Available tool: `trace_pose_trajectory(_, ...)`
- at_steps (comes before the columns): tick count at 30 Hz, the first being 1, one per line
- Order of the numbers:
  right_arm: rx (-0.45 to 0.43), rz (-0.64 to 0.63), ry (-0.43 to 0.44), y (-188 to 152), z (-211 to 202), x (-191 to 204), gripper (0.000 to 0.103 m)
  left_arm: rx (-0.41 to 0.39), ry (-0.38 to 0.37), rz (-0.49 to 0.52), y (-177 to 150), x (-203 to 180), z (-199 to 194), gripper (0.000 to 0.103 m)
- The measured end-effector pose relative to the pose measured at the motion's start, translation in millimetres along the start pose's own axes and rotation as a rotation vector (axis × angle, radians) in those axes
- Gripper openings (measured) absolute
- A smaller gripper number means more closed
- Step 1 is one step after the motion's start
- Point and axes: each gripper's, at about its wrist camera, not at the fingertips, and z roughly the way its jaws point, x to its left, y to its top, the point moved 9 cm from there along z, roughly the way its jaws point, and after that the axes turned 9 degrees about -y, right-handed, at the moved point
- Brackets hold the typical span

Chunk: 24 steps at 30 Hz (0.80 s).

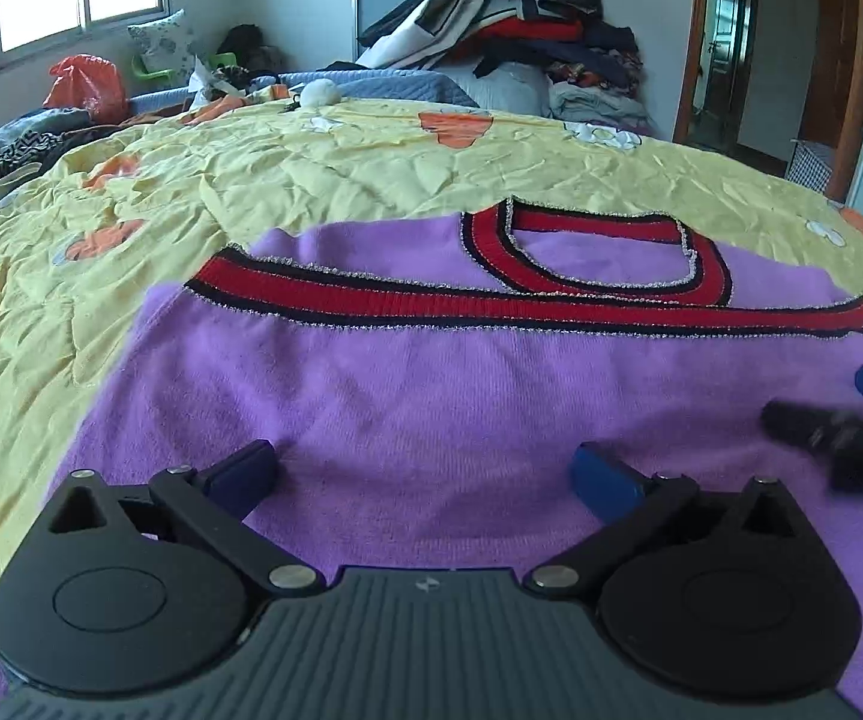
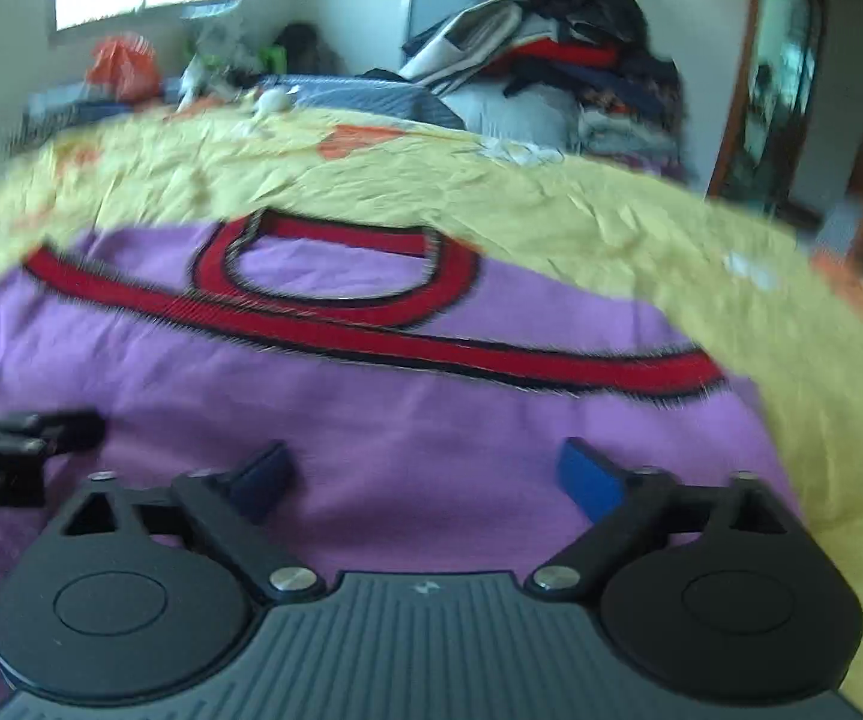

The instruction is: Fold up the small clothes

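A small purple knit vest (image 1: 431,396) with red and black trim at neck and armholes lies flat on the yellow bedspread (image 1: 251,180). My left gripper (image 1: 425,474) is open and empty, low over the vest's lower part. My right gripper (image 2: 425,474) is open and empty over the same vest (image 2: 401,420), to the right of the left one. The right gripper also shows at the right edge of the left wrist view (image 1: 851,420). The left gripper shows at the left edge of the right wrist view (image 2: 11,438). The right wrist view is blurred.
A tall pile of clothes (image 1: 521,18) sits at the head of the bed. An orange bag (image 1: 86,81) and loose items lie at the far left. A wooden door frame (image 1: 689,42) stands at the right. The bedspread (image 2: 611,228) surrounds the vest.
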Motion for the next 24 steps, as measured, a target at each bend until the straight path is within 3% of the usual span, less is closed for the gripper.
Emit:
trace_pose_trajectory(3,-0.032,-0.052,-0.086,2,3,-22,0.102,-0.004,-0.010,0.005,1,0,0,0.103)
trace_pose_trajectory(5,-0.004,0.005,-0.053,3,7,-35,0.102,-0.005,-0.014,0.006,1,0,0,0.103)
trace_pose_trajectory(7,-0.009,-0.012,-0.103,3,12,-47,0.103,-0.006,-0.017,0.007,0,-1,0,0.103)
trace_pose_trajectory(9,0.021,0.063,-0.065,4,17,-58,0.103,-0.006,-0.015,0.006,0,-1,0,0.103)
trace_pose_trajectory(11,0.021,0.066,-0.084,6,20,-60,0.103,-0.006,-0.015,0.006,0,-2,1,0.103)
trace_pose_trajectory(15,0.020,0.068,-0.121,7,6,-52,0.103,0.001,-0.018,0.007,0,-2,1,0.103)
trace_pose_trajectory(19,0.032,0.099,-0.061,-9,-32,-23,0.103,0.032,-0.019,0.001,3,-1,3,0.103)
trace_pose_trajectory(24,0.047,0.071,-0.072,-34,-53,20,0.103,0.082,-0.032,-0.001,7,1,5,0.103)
